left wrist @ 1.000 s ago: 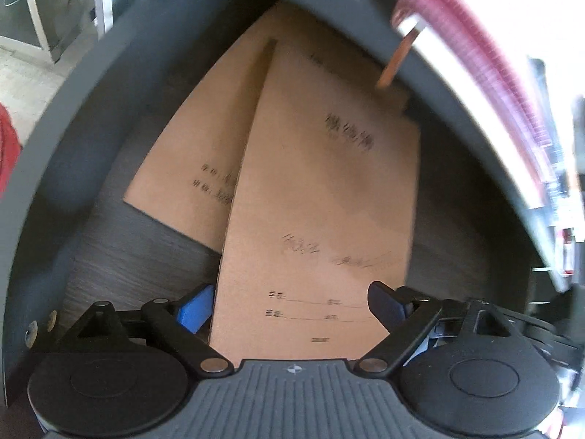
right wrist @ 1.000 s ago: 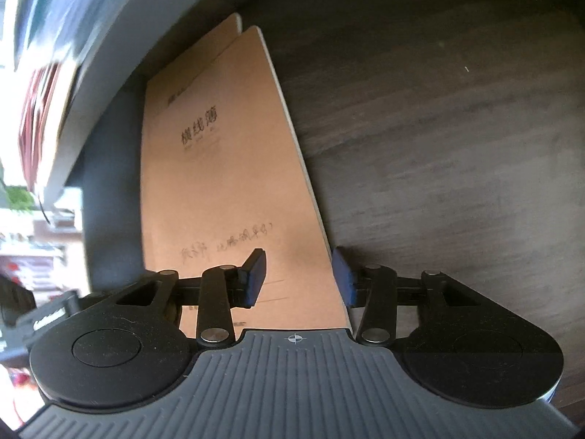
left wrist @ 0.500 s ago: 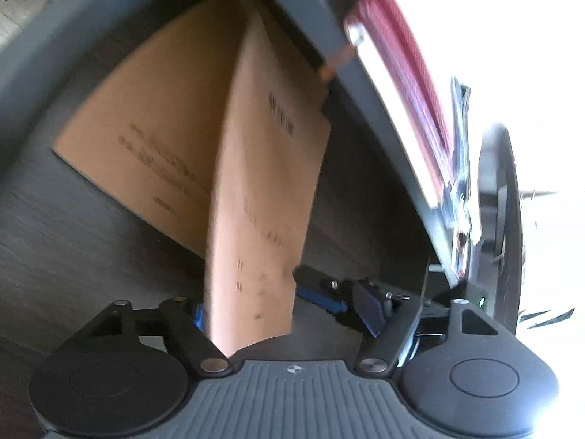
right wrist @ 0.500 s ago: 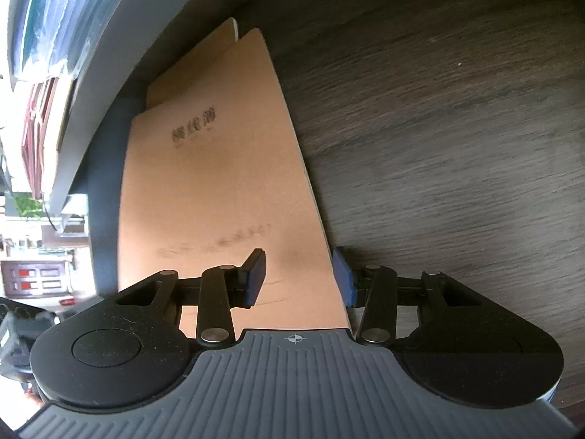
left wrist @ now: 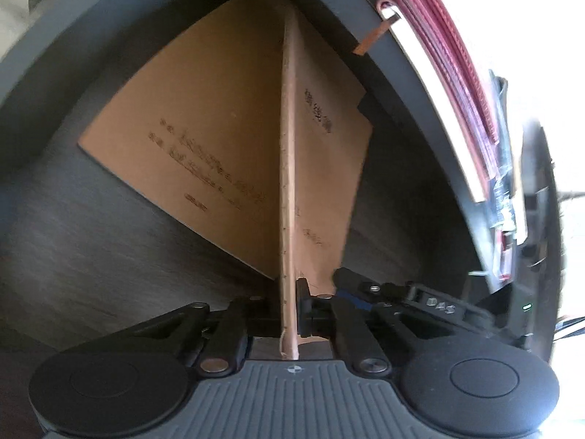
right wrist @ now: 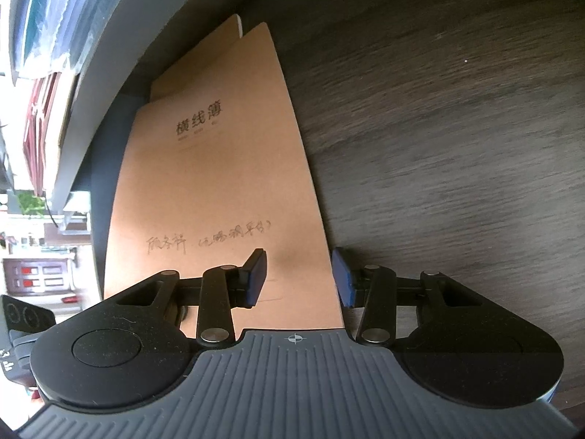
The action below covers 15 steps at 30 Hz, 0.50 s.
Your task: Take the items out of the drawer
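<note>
Behind the top notebook (left wrist: 321, 168), the lower notebook (left wrist: 204, 139) lies half hidden

Upper kraft notebook (left wrist: 289, 197) tilted on edge above flat second notebook (left wrist: 204, 153) in drawer (left wrist: 65, 241)

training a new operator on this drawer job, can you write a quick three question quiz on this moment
1. True or false: the left gripper is shut on the top notebook.
2. How many brown notebooks are in the drawer? A one, B two, C four.
3. The right gripper has its jaws ____.

Key: 1 true, pads pinch its near edge, lifted on edge. 2 B, a lower notebook lies flat beneath. 3 open, straddling the top notebook's right edge without pressing.
</note>
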Each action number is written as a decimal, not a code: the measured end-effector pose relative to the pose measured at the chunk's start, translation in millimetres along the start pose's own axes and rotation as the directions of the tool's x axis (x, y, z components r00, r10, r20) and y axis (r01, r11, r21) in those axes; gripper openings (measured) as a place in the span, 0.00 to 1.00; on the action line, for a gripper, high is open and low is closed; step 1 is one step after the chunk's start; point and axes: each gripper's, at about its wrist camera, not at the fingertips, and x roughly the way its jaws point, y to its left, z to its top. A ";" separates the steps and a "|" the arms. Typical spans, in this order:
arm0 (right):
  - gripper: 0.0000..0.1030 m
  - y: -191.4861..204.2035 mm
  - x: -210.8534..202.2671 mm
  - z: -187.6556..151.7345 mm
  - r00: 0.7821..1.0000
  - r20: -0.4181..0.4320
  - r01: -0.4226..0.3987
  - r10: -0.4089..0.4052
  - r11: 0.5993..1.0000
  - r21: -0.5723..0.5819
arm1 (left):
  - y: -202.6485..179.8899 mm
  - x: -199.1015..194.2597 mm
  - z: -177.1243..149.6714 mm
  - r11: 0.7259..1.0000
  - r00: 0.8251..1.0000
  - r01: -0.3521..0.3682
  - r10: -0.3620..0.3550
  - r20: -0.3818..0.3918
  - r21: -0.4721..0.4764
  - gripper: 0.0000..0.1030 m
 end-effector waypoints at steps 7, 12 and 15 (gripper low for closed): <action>0.50 3.2 -22.9 -11.6 0.999 0.032 -0.023 0.023 1.000 0.018 | 14.3 -19.6 -12.4 0.994 0.997 0.083 -0.082 0.013 -0.074 0.01; 0.59 0.6 -38.7 -21.4 0.998 0.039 -0.049 0.047 0.997 0.066 | 28.2 -36.3 -20.4 0.968 0.983 0.184 -0.180 0.043 -0.172 0.01; 0.74 -2.7 -43.8 -31.3 0.996 0.039 -0.086 0.083 0.991 0.103 | 34.9 -40.6 -24.9 0.946 0.970 0.241 -0.234 0.059 -0.218 0.01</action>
